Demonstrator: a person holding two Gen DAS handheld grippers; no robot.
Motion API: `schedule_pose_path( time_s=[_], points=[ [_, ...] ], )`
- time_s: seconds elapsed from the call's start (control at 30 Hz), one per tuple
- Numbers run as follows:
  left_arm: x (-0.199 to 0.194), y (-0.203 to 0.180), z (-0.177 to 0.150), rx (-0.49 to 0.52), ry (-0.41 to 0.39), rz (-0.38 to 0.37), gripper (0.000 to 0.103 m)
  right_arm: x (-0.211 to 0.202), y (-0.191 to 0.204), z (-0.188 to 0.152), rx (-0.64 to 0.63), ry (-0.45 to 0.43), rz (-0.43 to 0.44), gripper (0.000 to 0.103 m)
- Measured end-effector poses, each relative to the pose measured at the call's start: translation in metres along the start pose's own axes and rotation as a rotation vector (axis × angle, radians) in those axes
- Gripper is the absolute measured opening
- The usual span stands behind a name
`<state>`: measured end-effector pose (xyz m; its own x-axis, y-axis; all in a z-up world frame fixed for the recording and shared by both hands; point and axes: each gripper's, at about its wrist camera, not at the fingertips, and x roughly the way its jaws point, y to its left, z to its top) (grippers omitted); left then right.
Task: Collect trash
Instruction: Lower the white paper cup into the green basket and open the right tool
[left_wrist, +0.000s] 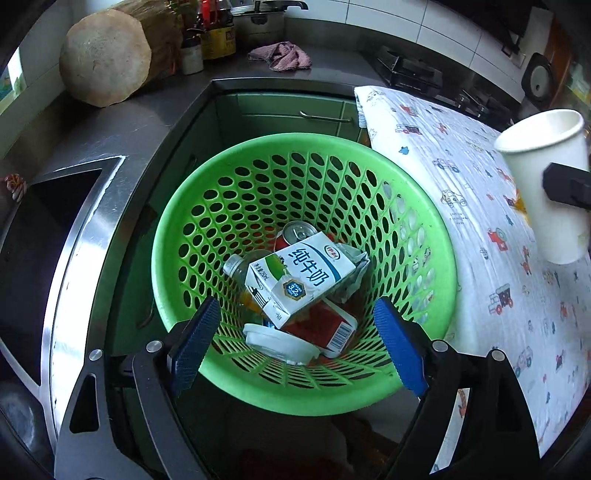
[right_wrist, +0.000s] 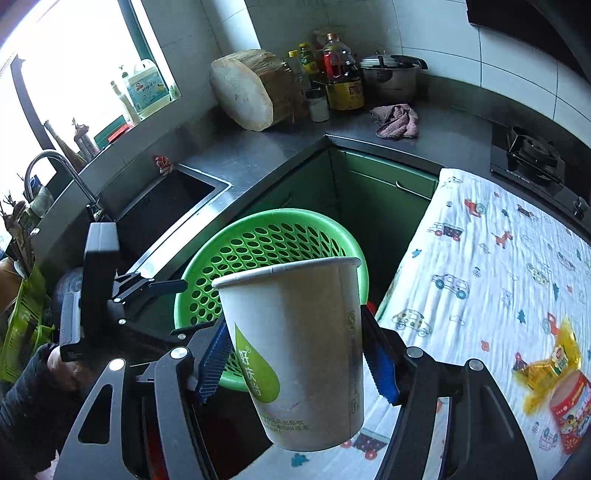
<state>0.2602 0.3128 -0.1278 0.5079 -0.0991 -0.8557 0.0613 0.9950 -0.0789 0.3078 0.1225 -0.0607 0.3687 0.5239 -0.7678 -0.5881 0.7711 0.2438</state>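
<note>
One steel counter (right_wrist: 258, 155), tiled wall (right_wrist: 443, 44), patterned cloth (right_wrist: 498, 258)

In the left wrist view, the milk carton (left_wrist: 301, 275) lies over the other rubbish in the green basket (left_wrist: 192, 206), so the clear bottle (left_wrist: 242, 271), the can (left_wrist: 297, 232) and the red pack (left_wrist: 325, 326) show only in part. The paper cup (left_wrist: 546, 184) is cut by the right edge there. In the right wrist view the cup (right_wrist: 299, 350) hides the basket's (right_wrist: 258, 240) contents, and the red tub (right_wrist: 570, 413) is clipped at the edge.
</note>
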Motion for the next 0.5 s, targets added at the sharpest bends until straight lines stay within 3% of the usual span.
schedule_pose_path(
  time_s=[0.4, 0.5],
  points=[
    [-0.016, 0.014, -0.016, -0.032, -0.014, 0.029, 0.086, 0.076, 0.014, 0.02, 0.013, 0.089, -0.008, 0.063],
    [-0.017, 0.016, -0.018, -0.036, -0.014, 0.03, 0.087, 0.081, 0.014, 0.02, 0.022, 0.093, -0.003, 0.074]
  ],
)
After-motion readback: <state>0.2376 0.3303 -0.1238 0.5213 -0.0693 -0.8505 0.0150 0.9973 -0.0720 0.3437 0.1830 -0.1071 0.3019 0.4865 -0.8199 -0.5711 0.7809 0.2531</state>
